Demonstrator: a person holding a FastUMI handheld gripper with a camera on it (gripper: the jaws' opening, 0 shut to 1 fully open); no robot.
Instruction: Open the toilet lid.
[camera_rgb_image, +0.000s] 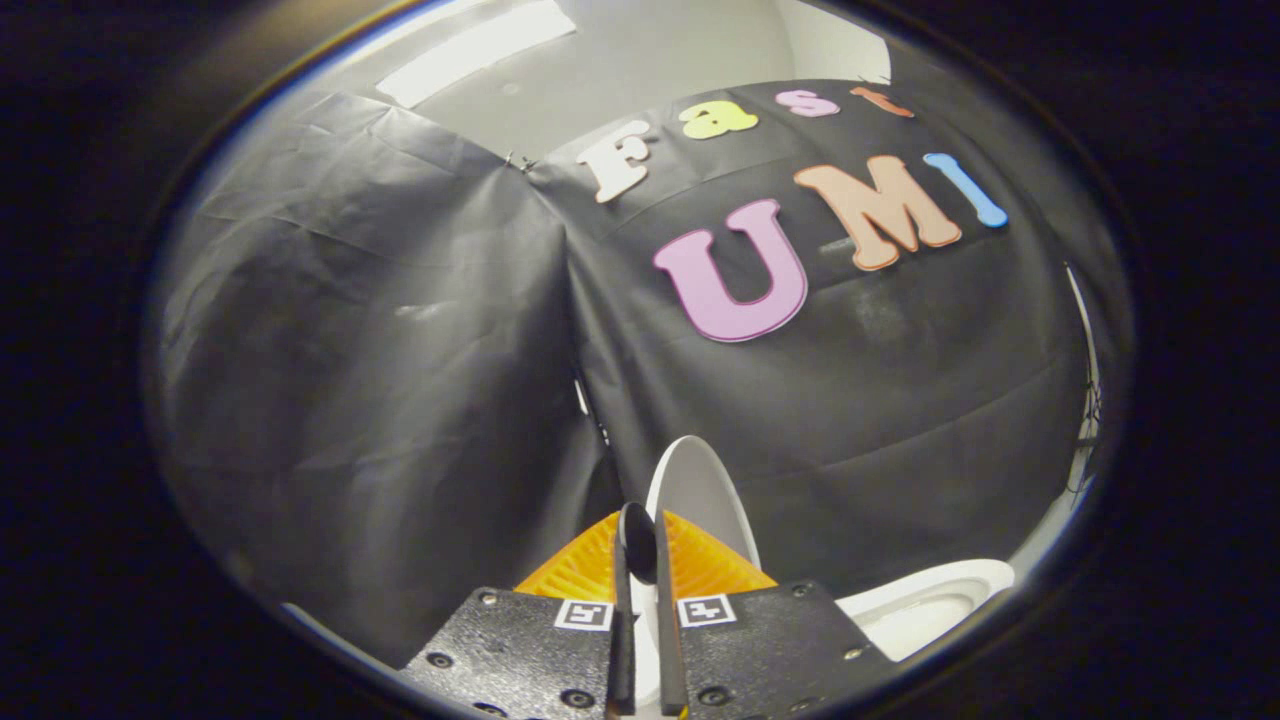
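Note:
The white toilet lid (703, 487) is raised nearly upright, and I see it edge-on rising just beyond my fingers. My gripper (640, 530) is shut on the lid's rim, with a thin strip of white showing in the narrow gap between the ribbed pads (712, 566). Lower and to the right of the fingers lies the white toilet seat and bowl (925, 603), uncovered.
The black cloth wall (380, 380) hangs close behind the toilet, with a seam where two panels meet just left of the lid. A pale ceiling with a light panel (480, 50) shows above the cloth.

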